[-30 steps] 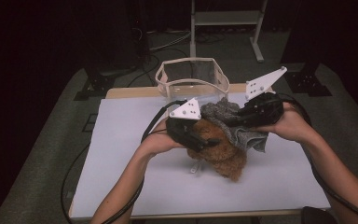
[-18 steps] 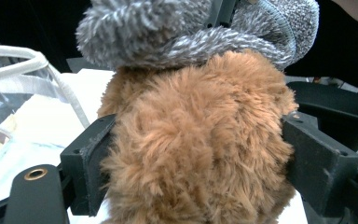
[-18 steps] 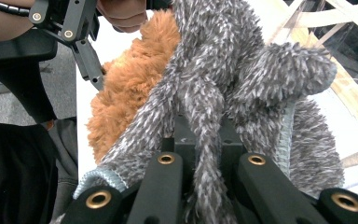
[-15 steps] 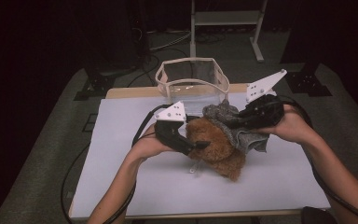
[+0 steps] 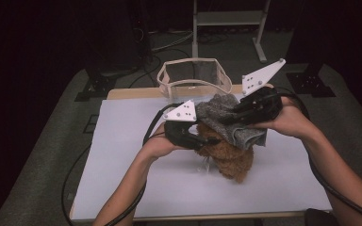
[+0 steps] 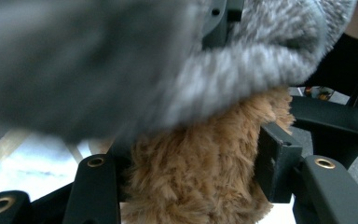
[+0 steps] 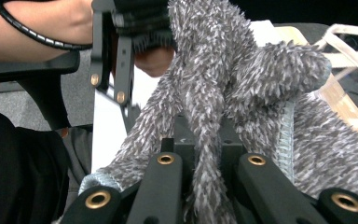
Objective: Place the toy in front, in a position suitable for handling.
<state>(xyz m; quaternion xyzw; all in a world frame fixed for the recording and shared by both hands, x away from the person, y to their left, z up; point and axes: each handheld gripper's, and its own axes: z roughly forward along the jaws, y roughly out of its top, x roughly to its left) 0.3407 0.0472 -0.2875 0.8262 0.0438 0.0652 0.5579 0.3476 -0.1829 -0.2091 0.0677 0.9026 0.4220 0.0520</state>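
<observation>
A brown fluffy cloth lies bunched at the middle of the white table, with a grey towel draped over its far side. My left gripper comes in from the left and is shut on the brown cloth, which bulges between the two black jaws under the grey towel. My right gripper reaches in from the right and is shut on the grey towel; a fold of it is pinched at the right gripper. The left gripper shows just beyond the towel.
A clear basket with a beige rim stands at the table's far edge, just behind the cloths. Black cables trail from both grippers off the table. A metal stand is on the floor behind.
The left gripper slid left off the brown cloth, then came back and closed on its left side. The right gripper rose slightly, drawing the grey towel up and leftward over the brown cloth.
</observation>
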